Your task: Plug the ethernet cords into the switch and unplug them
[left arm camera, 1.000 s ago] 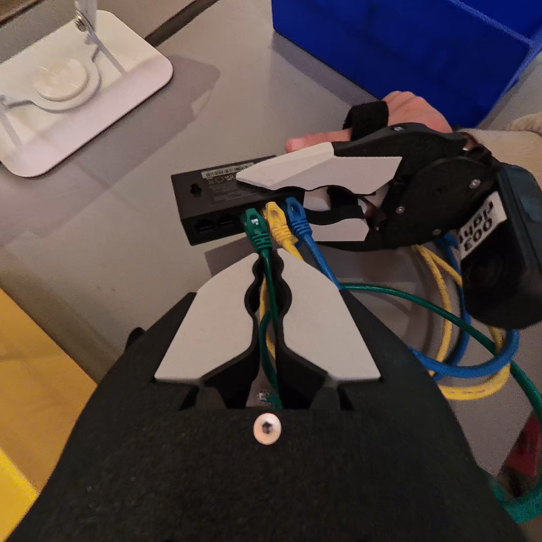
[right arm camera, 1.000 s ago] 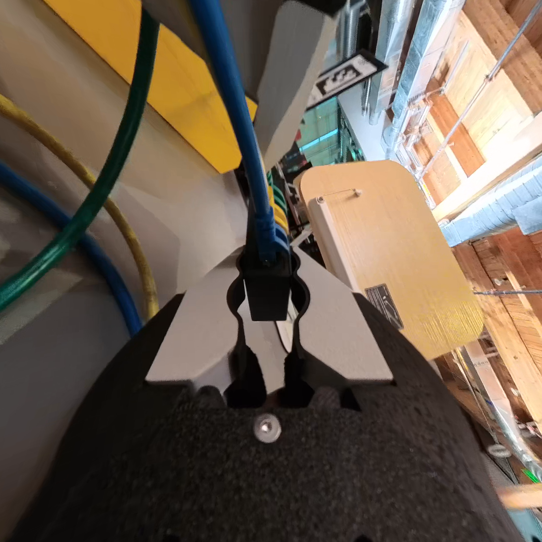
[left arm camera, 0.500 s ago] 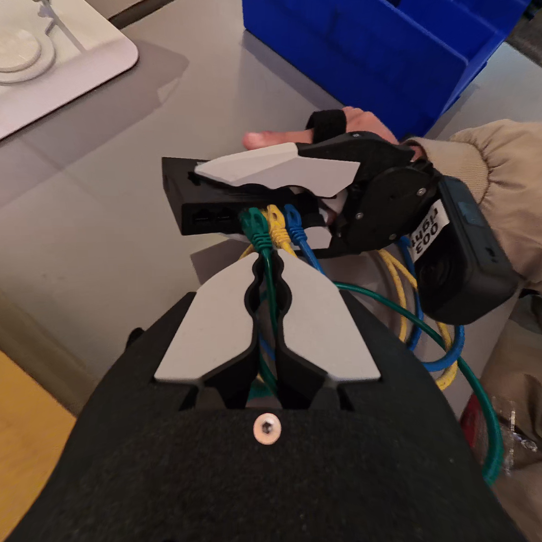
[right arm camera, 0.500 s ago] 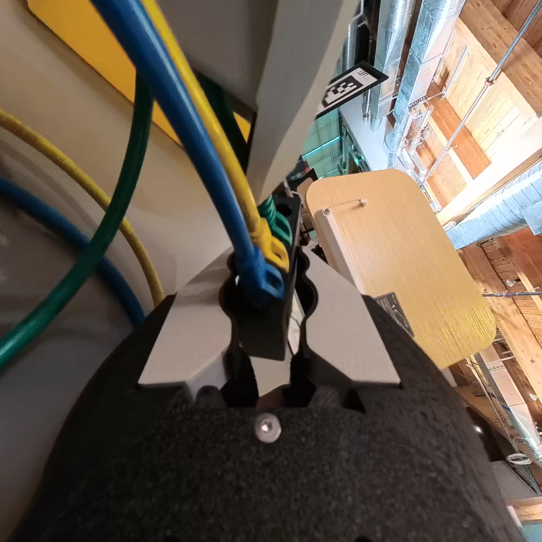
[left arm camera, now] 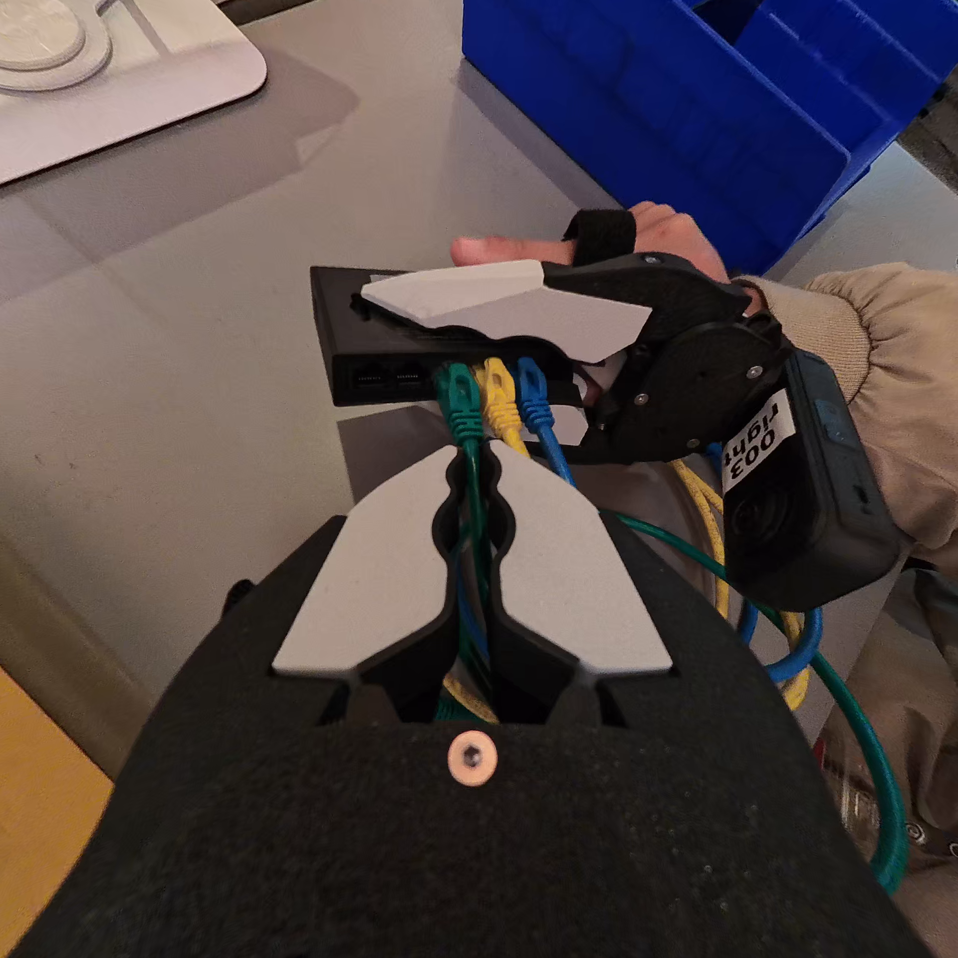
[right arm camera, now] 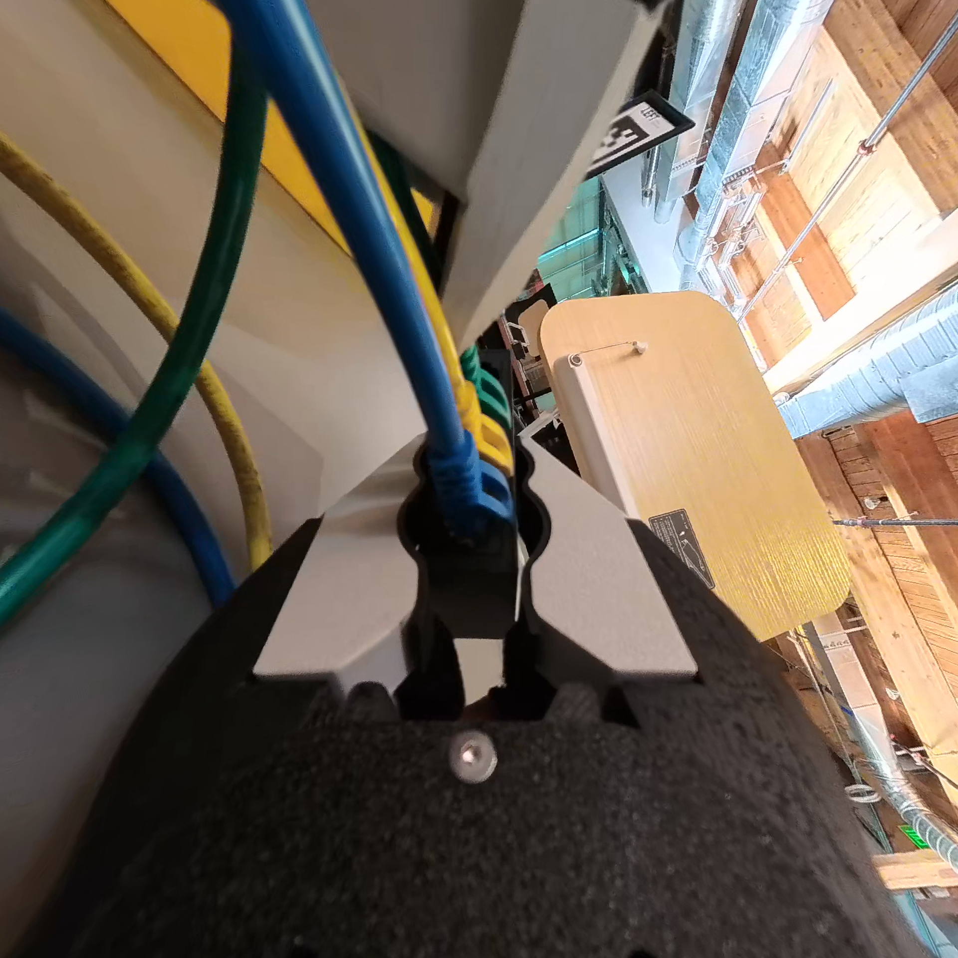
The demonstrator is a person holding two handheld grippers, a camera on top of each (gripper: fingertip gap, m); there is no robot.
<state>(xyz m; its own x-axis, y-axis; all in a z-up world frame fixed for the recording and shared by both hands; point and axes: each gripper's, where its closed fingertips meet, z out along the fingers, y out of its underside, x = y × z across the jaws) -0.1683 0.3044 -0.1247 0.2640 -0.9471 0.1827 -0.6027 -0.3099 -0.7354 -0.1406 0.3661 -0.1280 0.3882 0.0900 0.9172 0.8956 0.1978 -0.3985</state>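
In the left wrist view the black switch (left arm camera: 373, 373) is held a little above the grey table (left arm camera: 181, 363). Green (left arm camera: 459, 399), yellow (left arm camera: 497, 399) and blue (left arm camera: 536, 394) plugs sit side by side in its ports, with two ports free to their left. My left gripper (left arm camera: 469, 456) is shut on the green cord (left arm camera: 473, 497) just behind its plug. My right gripper (left arm camera: 414, 357) comes in from the right and is clamped on the switch from above and below. In the right wrist view my right gripper (right arm camera: 469, 466) grips the switch (right arm camera: 469, 586) end-on, with the blue plug (right arm camera: 466, 487) nearest.
A blue bin (left arm camera: 674, 103) stands at the back right. A white stand base (left arm camera: 129, 78) lies at the back left. Cord loops (left arm camera: 777, 648) hang at the right, under a hand and beige sleeve (left arm camera: 881, 363). The table's near edge (left arm camera: 78, 648) runs along the lower left.
Both grippers have kept their holds. My left view has shifted right and towards the blue bin. The switch has turned slightly in the right view, showing more of the plugs' sides.
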